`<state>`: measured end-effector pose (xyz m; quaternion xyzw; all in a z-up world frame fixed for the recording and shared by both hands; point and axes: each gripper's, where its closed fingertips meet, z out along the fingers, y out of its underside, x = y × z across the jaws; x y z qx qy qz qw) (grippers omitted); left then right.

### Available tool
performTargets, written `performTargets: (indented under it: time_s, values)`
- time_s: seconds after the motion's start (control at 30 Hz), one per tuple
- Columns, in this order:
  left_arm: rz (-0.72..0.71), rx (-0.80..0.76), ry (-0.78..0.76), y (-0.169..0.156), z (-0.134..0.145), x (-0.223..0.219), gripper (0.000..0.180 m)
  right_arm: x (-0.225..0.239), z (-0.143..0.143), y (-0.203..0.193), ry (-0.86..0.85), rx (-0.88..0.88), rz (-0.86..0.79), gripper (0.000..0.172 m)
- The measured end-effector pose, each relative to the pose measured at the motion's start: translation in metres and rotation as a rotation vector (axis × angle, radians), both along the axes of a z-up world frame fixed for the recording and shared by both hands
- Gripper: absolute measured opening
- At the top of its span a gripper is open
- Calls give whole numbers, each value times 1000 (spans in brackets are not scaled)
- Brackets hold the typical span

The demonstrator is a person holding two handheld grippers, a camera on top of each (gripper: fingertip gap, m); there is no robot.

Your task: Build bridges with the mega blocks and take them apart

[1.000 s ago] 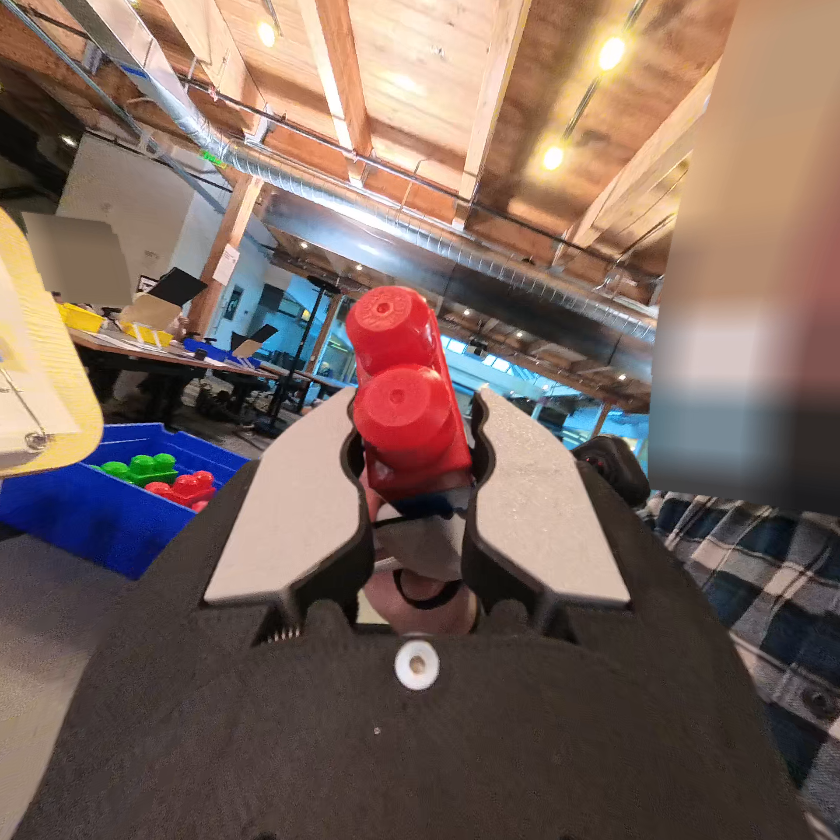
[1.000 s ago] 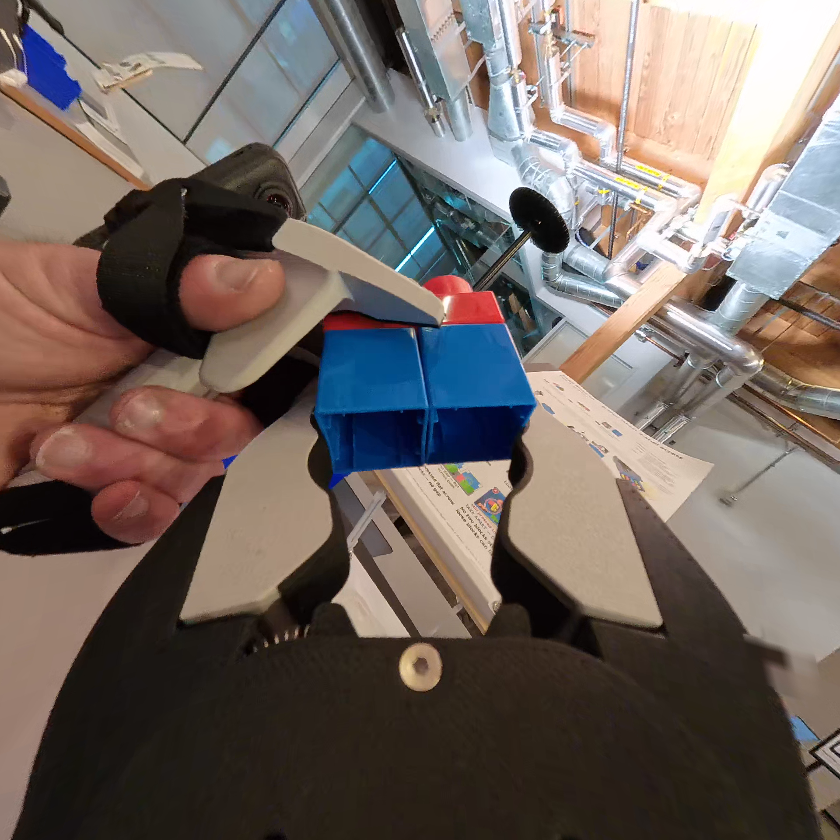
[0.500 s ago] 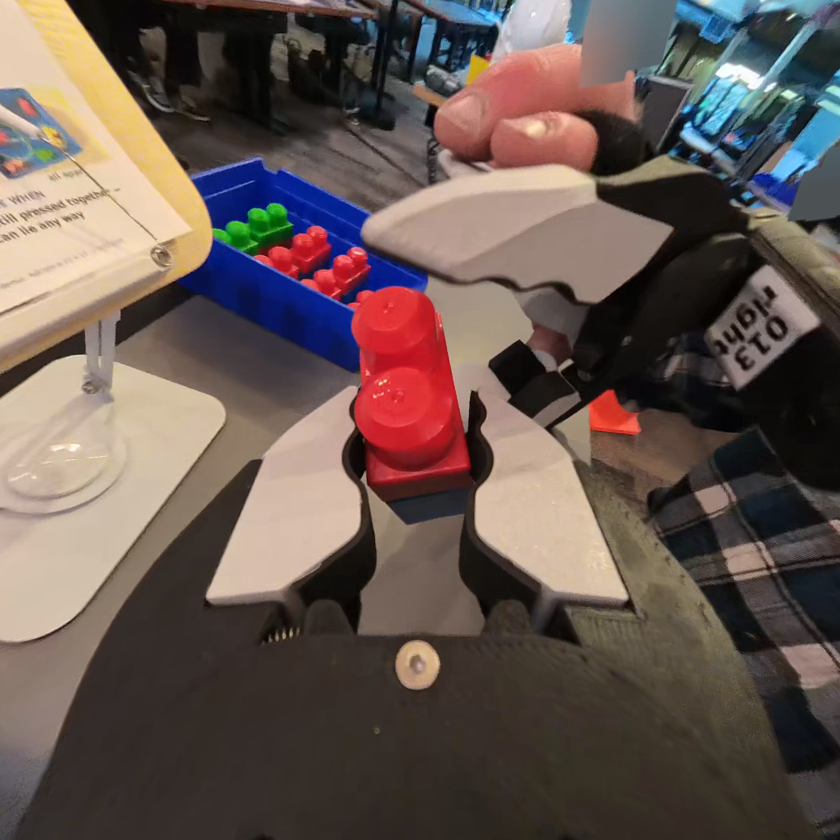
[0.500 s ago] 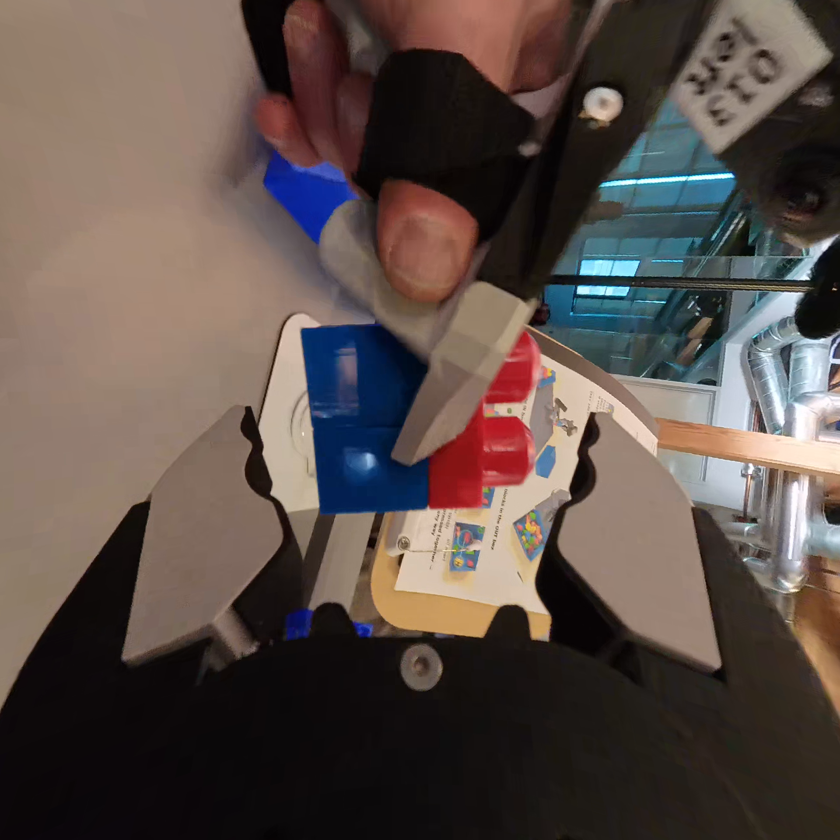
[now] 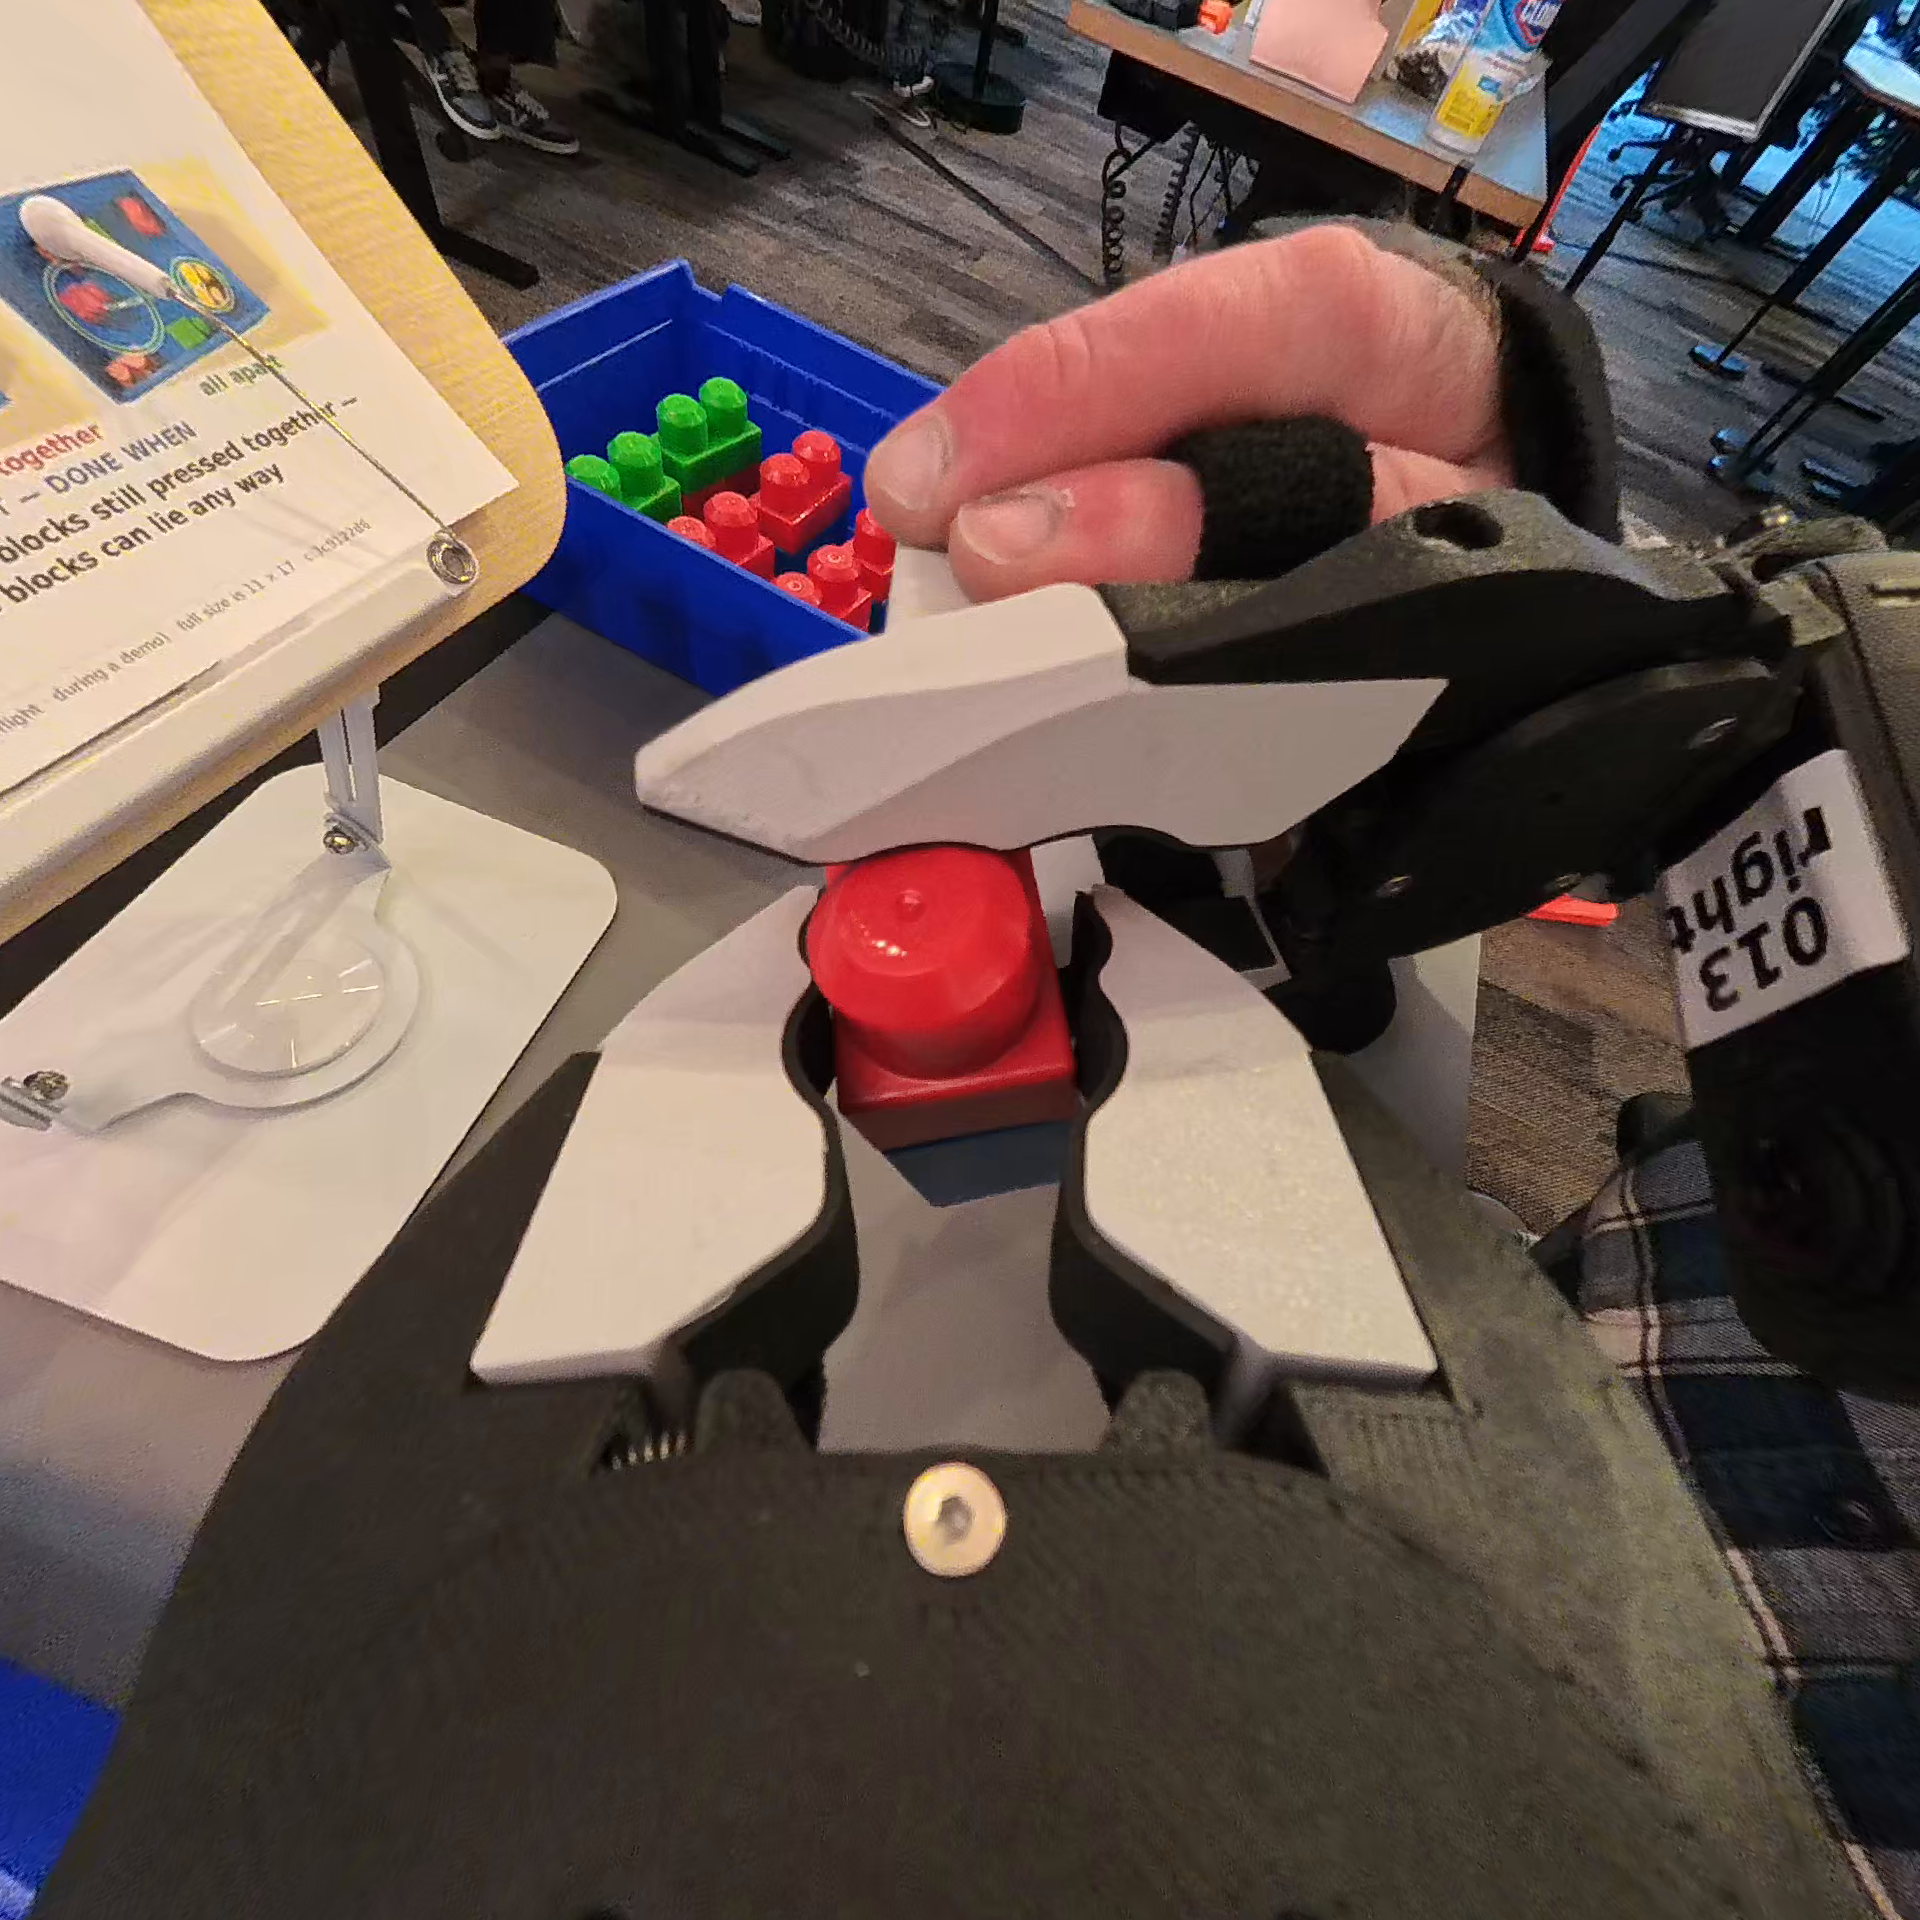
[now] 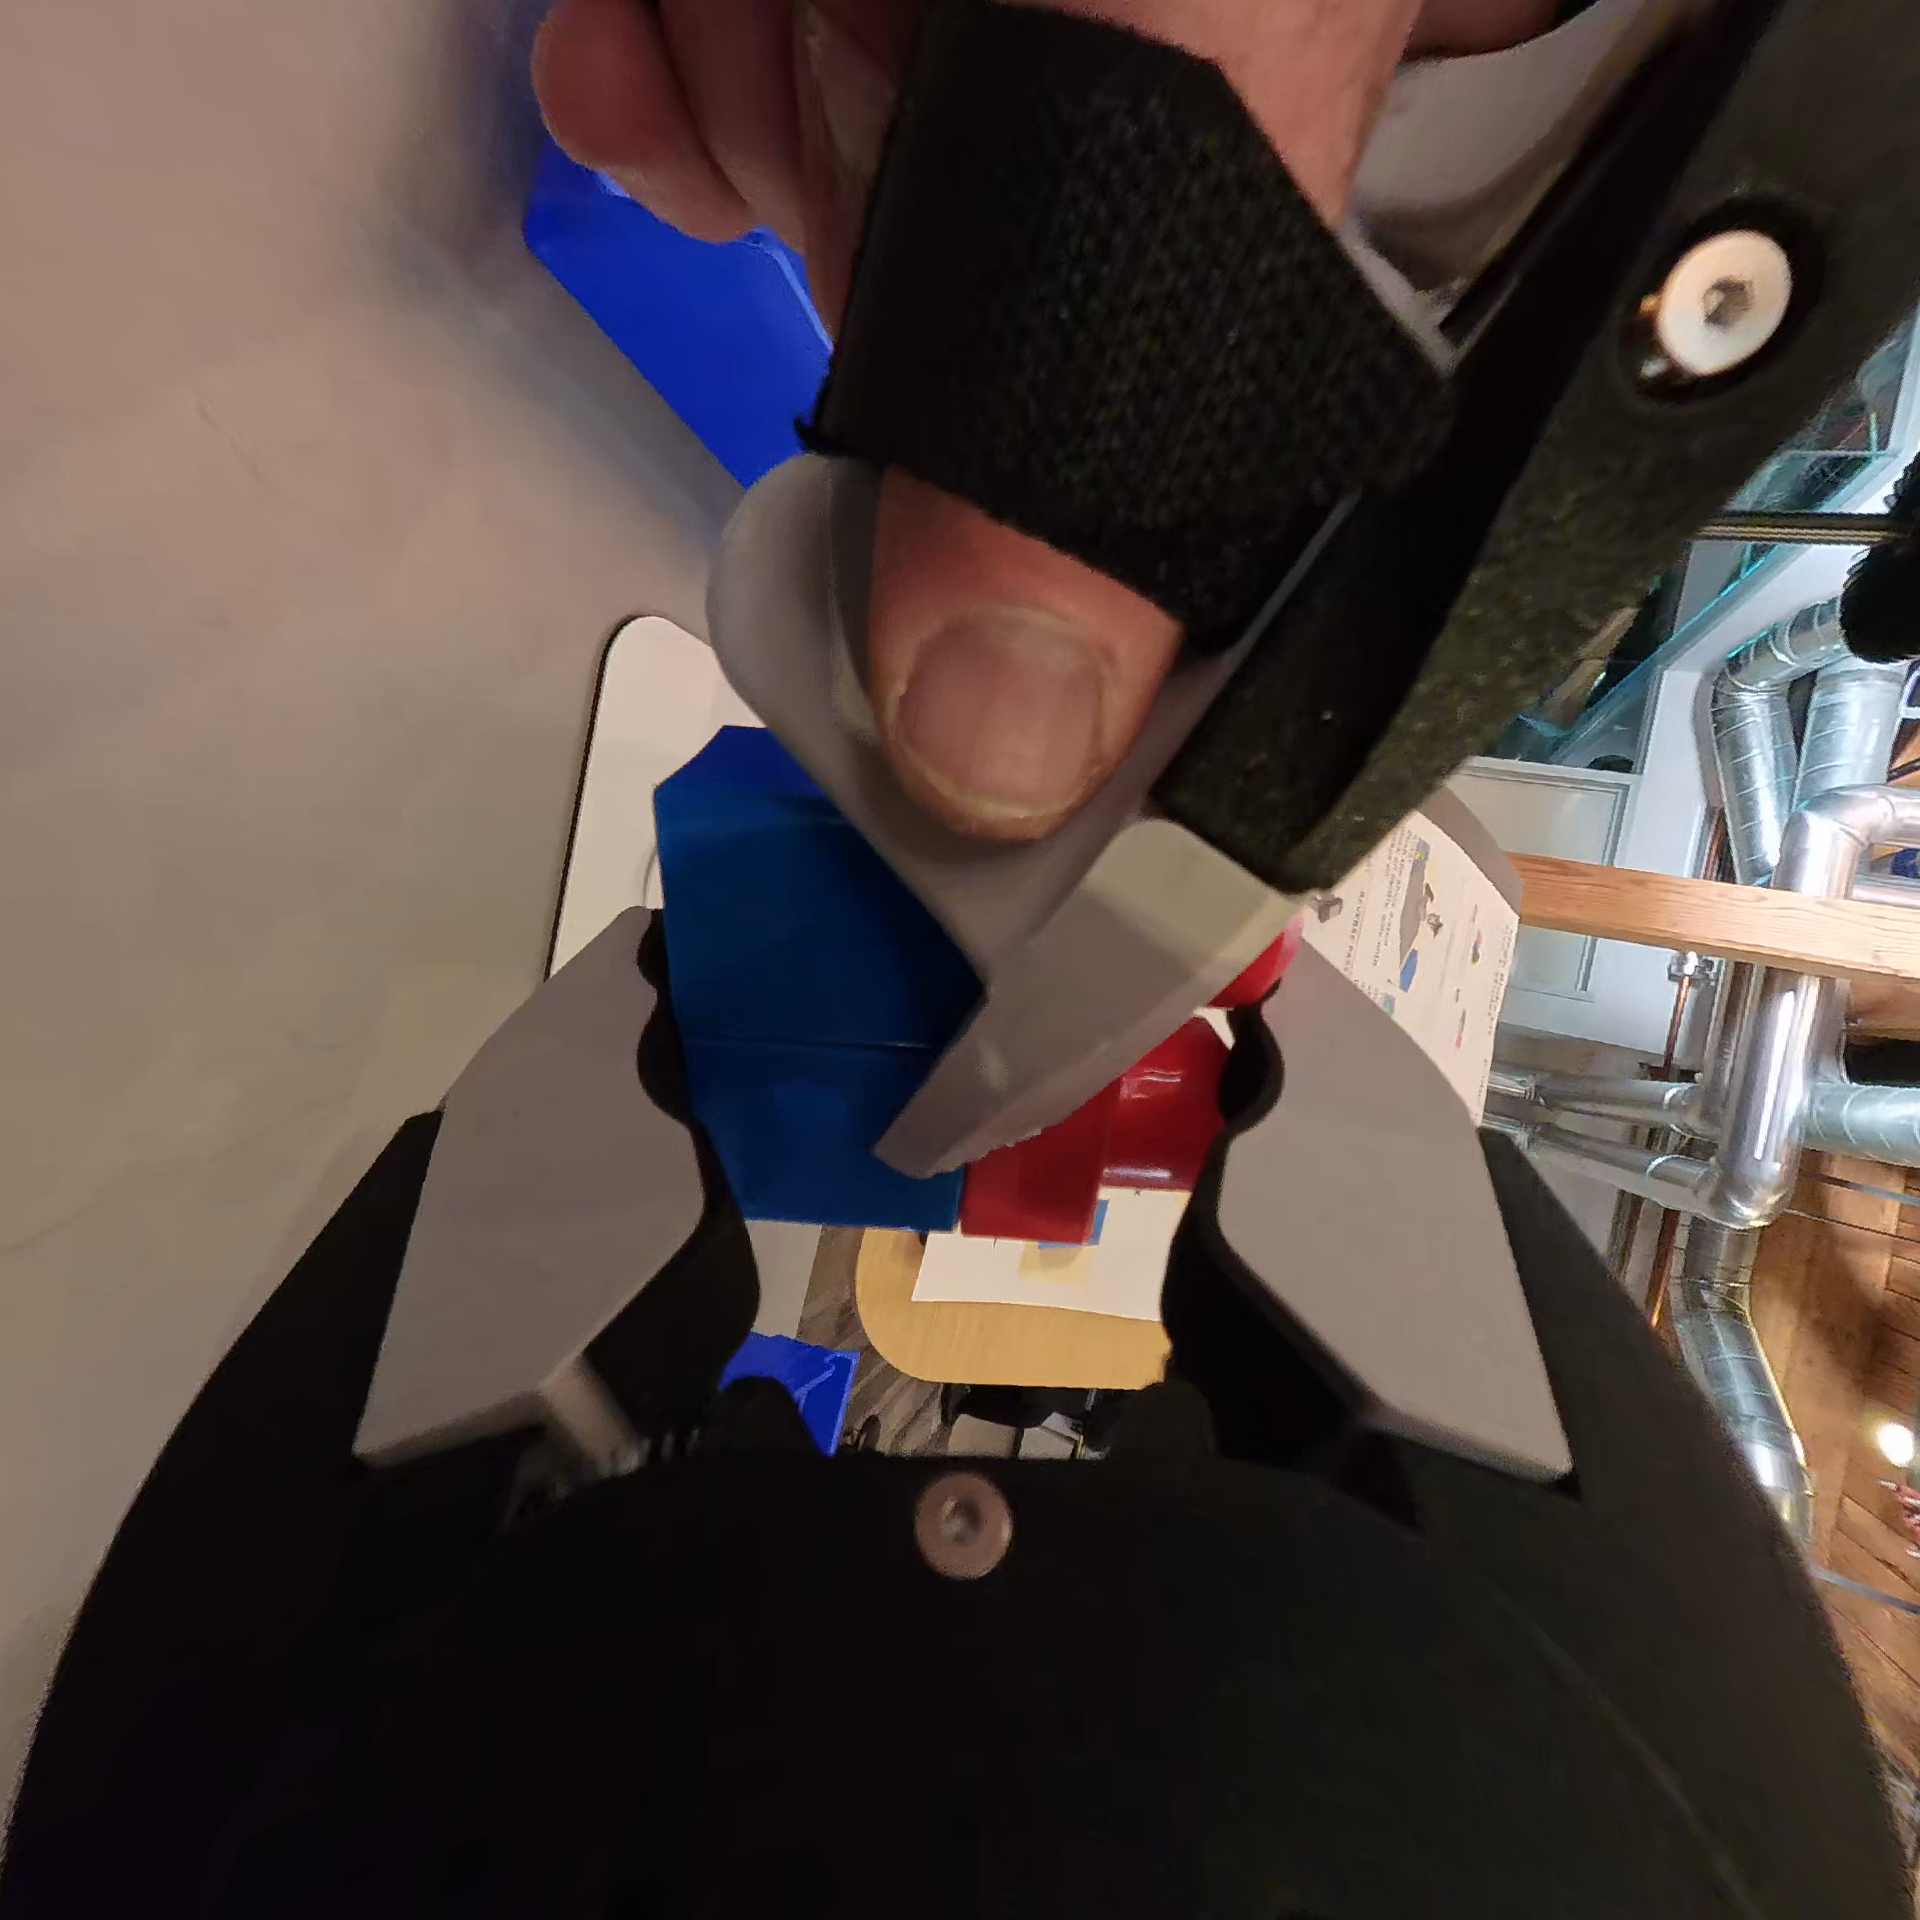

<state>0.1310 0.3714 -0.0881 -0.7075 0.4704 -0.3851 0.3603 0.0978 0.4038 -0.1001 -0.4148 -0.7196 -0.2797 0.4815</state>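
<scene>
Gripping a red hard-plastic two-stud mega block across its short sides, the left gripper has both grey pads pressed on it in the left wrist view, w/ a blue hard-plastic block plugged on beneath and only its edge showing. The stack hangs above the grey table, not resting on it. The right gripper's upper finger lies over the far stud, touching or nearly so. Behind, a blue plastic bin holds more red & green blocks, next to an instruction sheet on a wooden stand.

In the right wrist view, the same stack sits between the right gripper pads, blue block at one side, red block w/ studs at the other. That gripper stands wide; left pad is at the blue block's base, right pad close by the studs, but firm pressing isn't plain, so I read it as not yet clamped. The left gripper's finger crosses in front.

Handling, as I judge it: light, stiff, hollow, glossy & fairly slippery; not fragile. Best hold is on flat side walls, one gripper per colour, near the seam, then a tilt to pop the friction fit. Rounded studs give poor purchase.
</scene>
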Motion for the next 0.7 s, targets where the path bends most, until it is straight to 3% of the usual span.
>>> performTargets:
  time_s: [0.23, 0.37, 0.57, 0.7]
  values:
    - [-32, -37, -44, -1, 0, 2, 42, -1, -3, -4, 39, -65, 22, 104]
    - [-38, 52, 37, 2, -7, -3, 42, 15, 0, -11, 24, -183, 14, 116]
    - [-70, 196, 128, 2, -12, -5, 42, 31, 21, -34, 126, -598, 122, 68]
    - [-120, 220, 126, -3, -12, 0, 42, 40, 18, -33, 38, -838, 108, 50]
